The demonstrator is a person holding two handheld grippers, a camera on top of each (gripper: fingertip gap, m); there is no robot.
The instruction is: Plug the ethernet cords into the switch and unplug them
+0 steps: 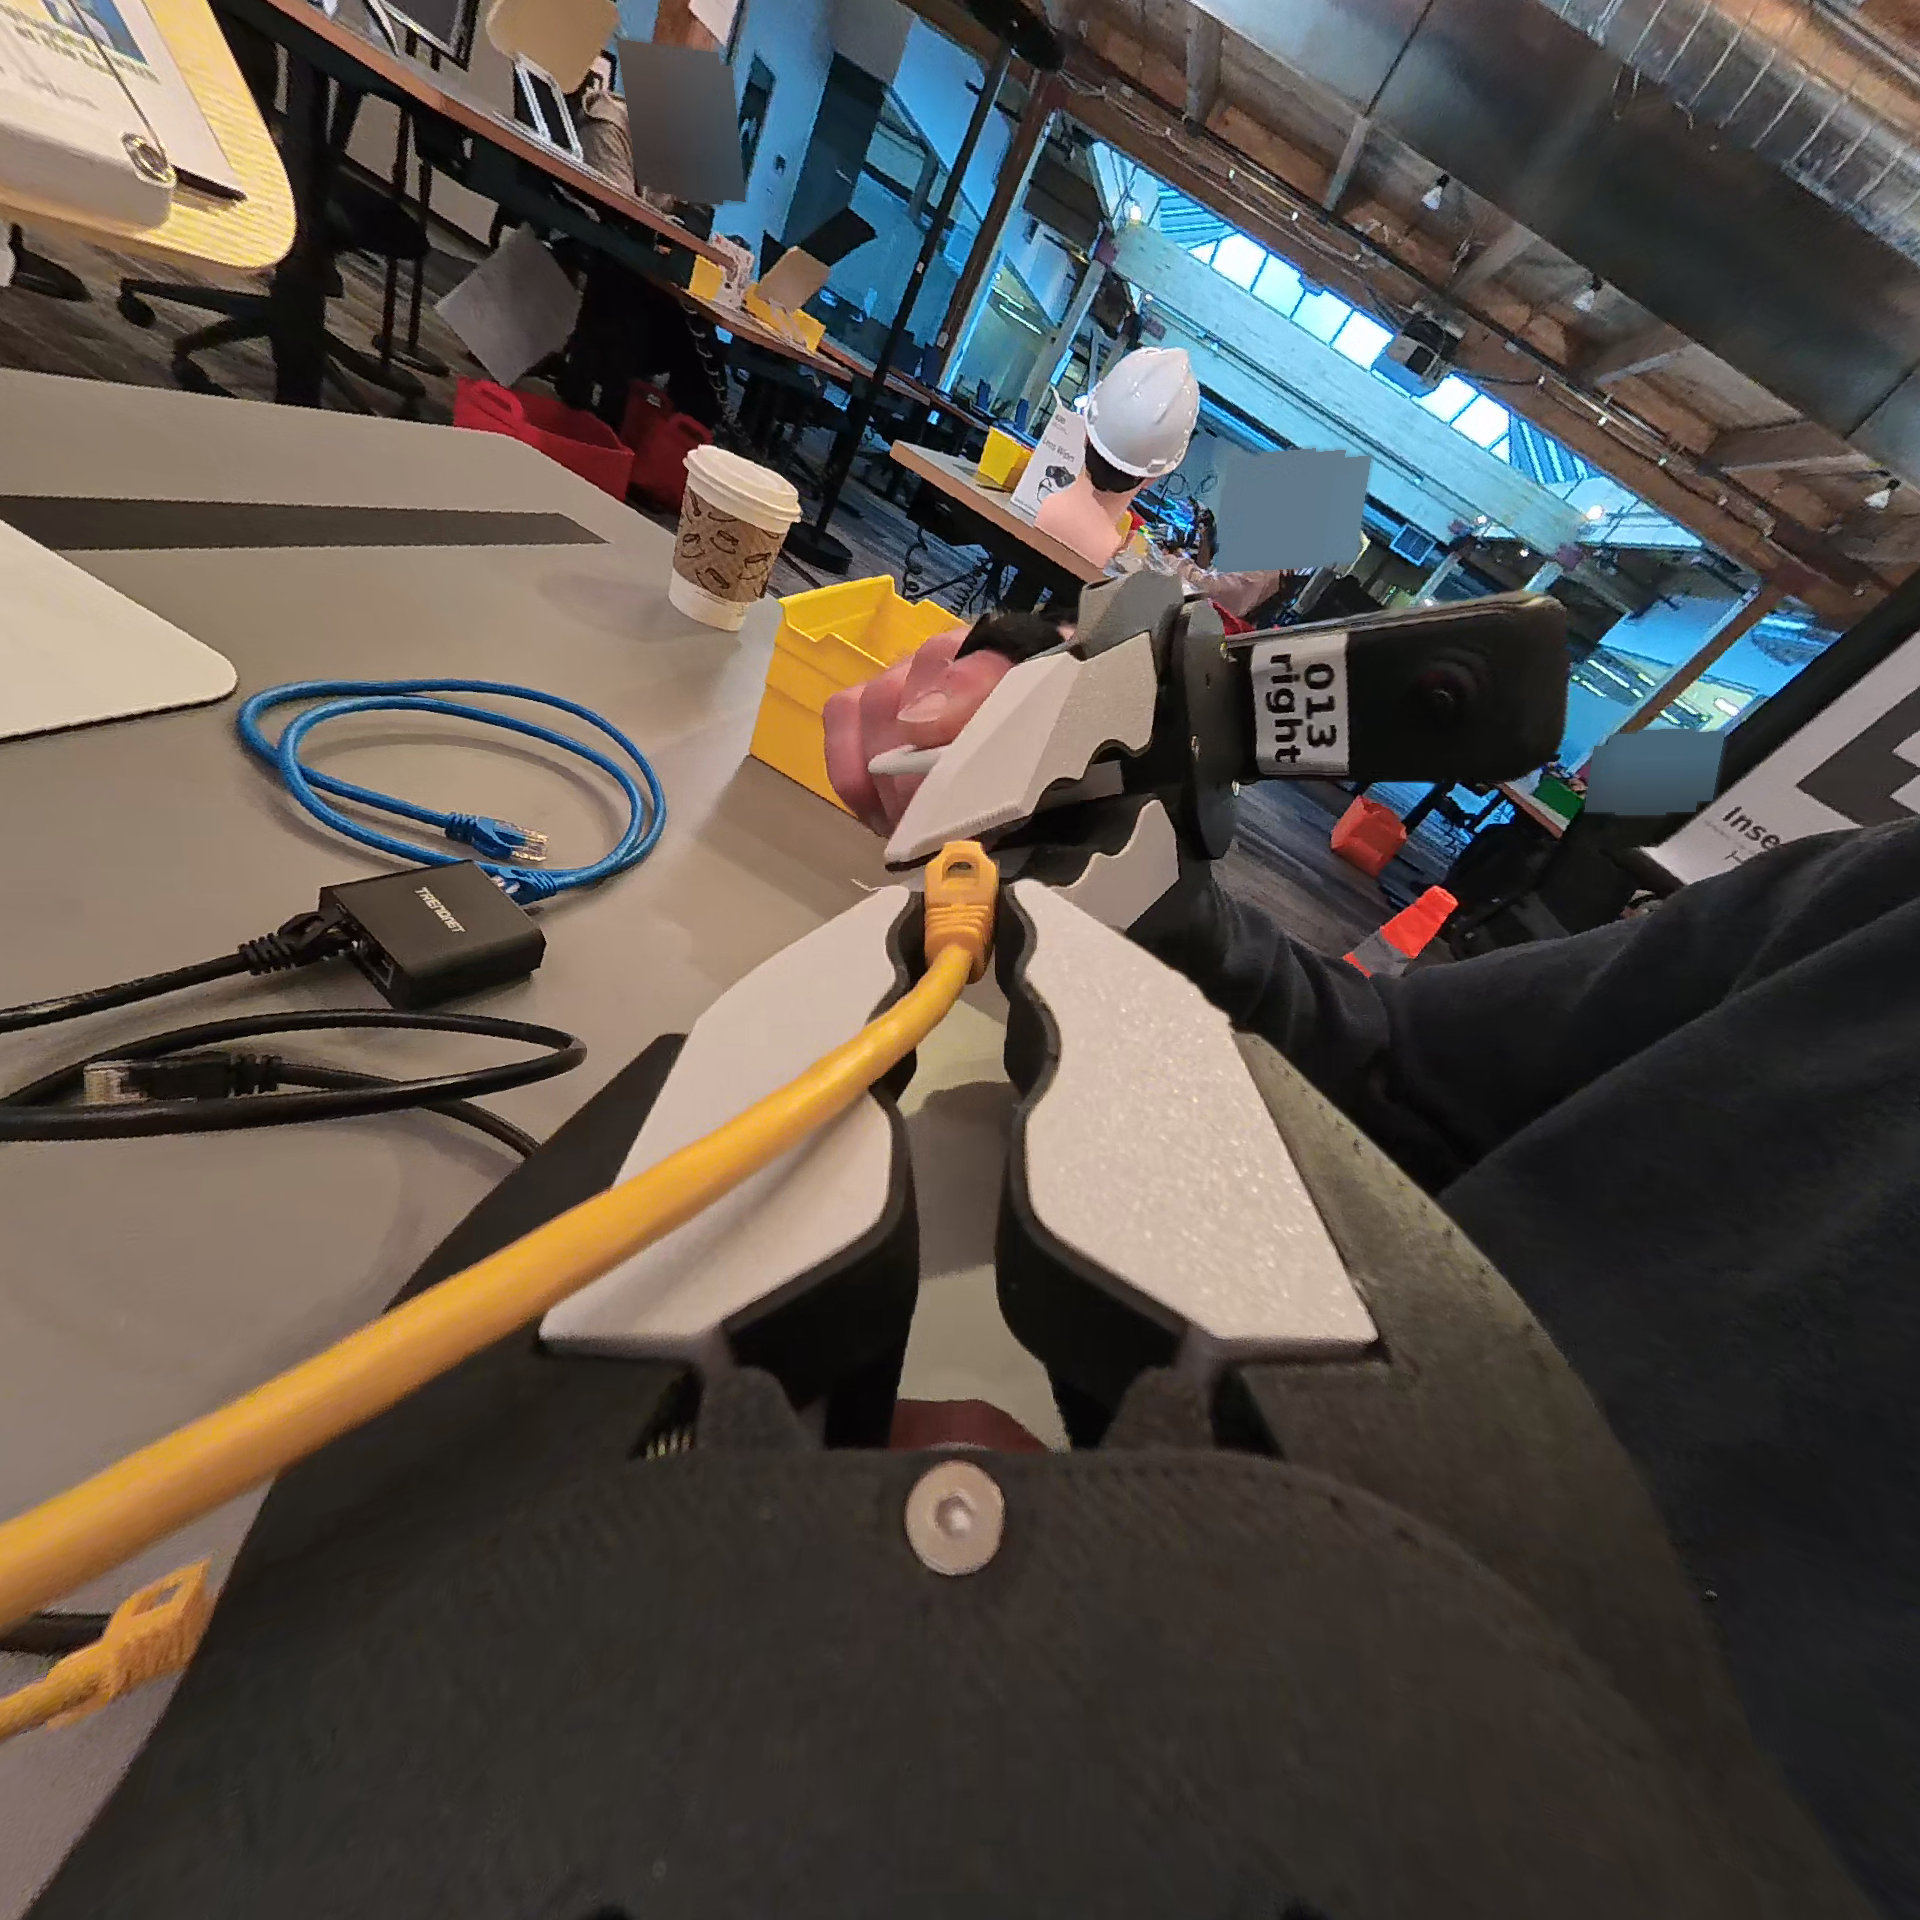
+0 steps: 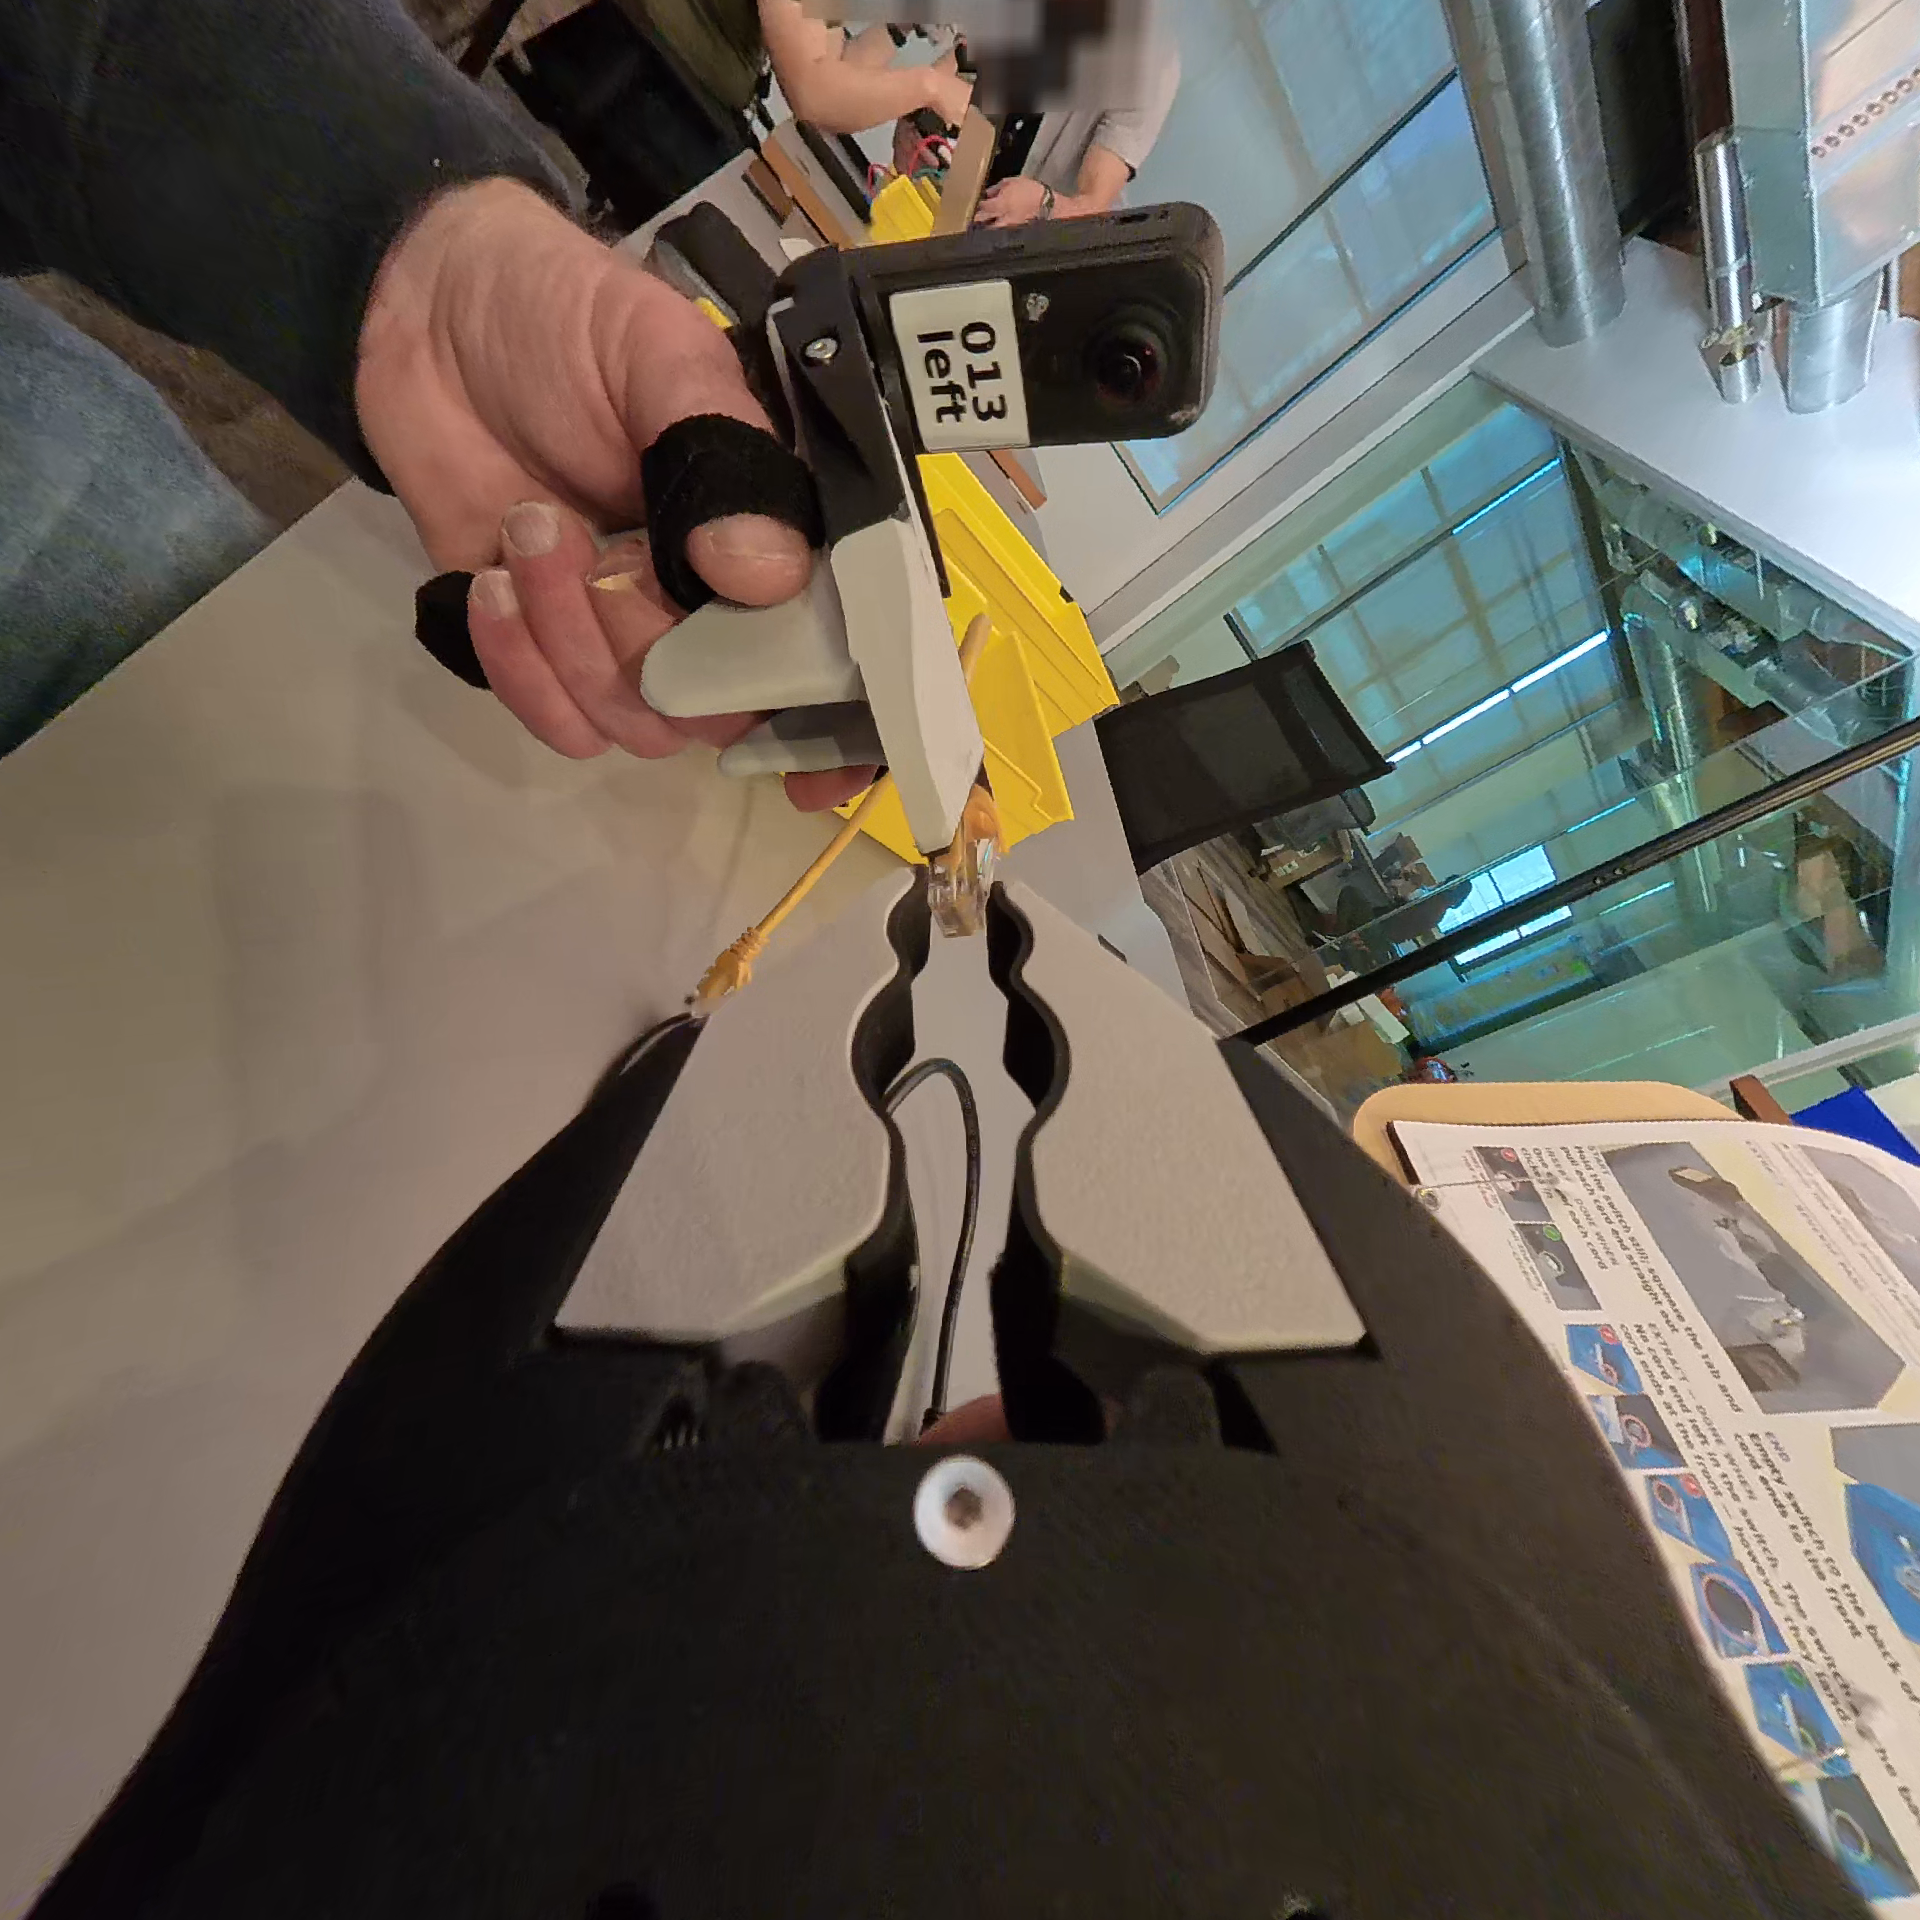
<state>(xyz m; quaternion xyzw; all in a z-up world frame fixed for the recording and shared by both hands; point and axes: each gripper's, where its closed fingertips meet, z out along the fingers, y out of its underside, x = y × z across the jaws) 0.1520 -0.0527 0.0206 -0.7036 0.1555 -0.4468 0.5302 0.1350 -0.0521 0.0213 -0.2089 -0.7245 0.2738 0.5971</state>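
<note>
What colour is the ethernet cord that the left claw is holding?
Yellow; the cord shows best in the left wrist view, pinched in the left claw.

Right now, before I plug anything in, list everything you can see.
switch: one, black, on grey table, one black cord plugged in
black cords: at least two, by switch, one plug loose
blue cord: one, coiled behind switch
yellow cord: one, boot end in left gripper, far plug loose
cup: one, white and brown, table's far edge
bins: several, yellow, past cup
instruction sheet: one, right of table
left gripper: shut on yellow cord
right gripper: around clear plug, contact unclear
</note>
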